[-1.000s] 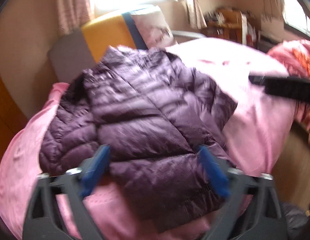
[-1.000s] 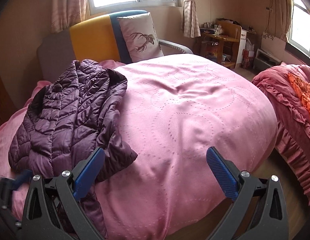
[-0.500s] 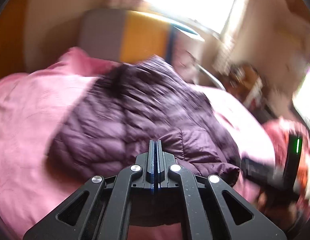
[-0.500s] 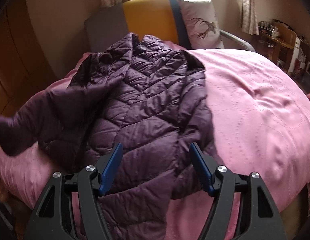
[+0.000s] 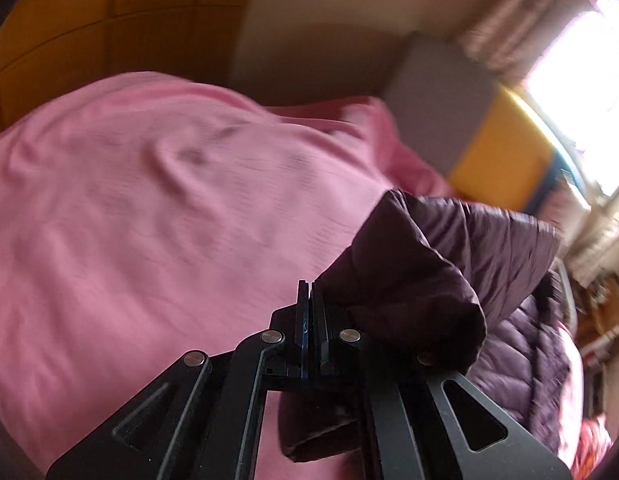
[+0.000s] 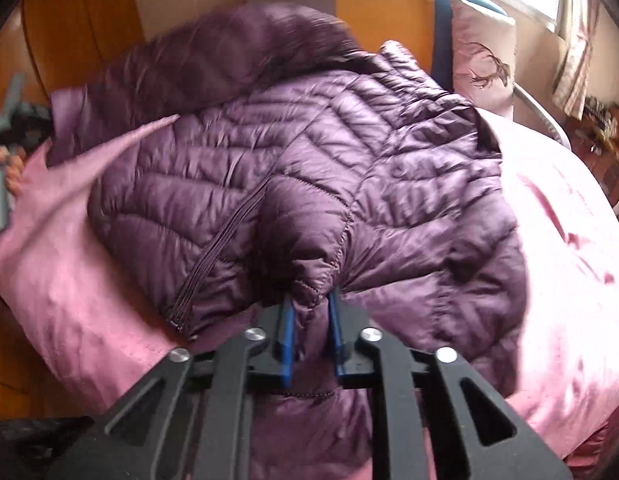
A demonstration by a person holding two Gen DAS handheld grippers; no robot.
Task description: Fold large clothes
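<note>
- Bedspread (image 5: 157, 208), pink, fills the space ahead and to the left of the left gripper (image 5: 309, 292); image is motion-blurred.
- Left gripper: jaws pressed fully together. A fold of dark purple fabric bunches against their right side and hangs below the frame; whether any of it sits between the pads cannot be told.
- Jacket (image 6: 349, 168), purple quilted, trails away to the right of the left gripper toward a grey and yellow headboard (image 5: 505, 160) and a bright window (image 5: 589, 80).
- Right-wrist view, far left: the other gripper's grey body and part of a hand (image 6: 7, 164) show at the edge, beside the jacket's stretched sleeve.
- Jacket lies spread on the bedspread directly ahead of the right gripper (image 6: 311, 312), zip line running to the left of the jaws.
- Right gripper: jaws have just been closing and now pinch a puffed edge of the jacket between the blue pads (image 6: 287, 328).
- Pillow (image 6: 481, 64) with a deer print stands beyond, to the right, against the headboard.
</note>
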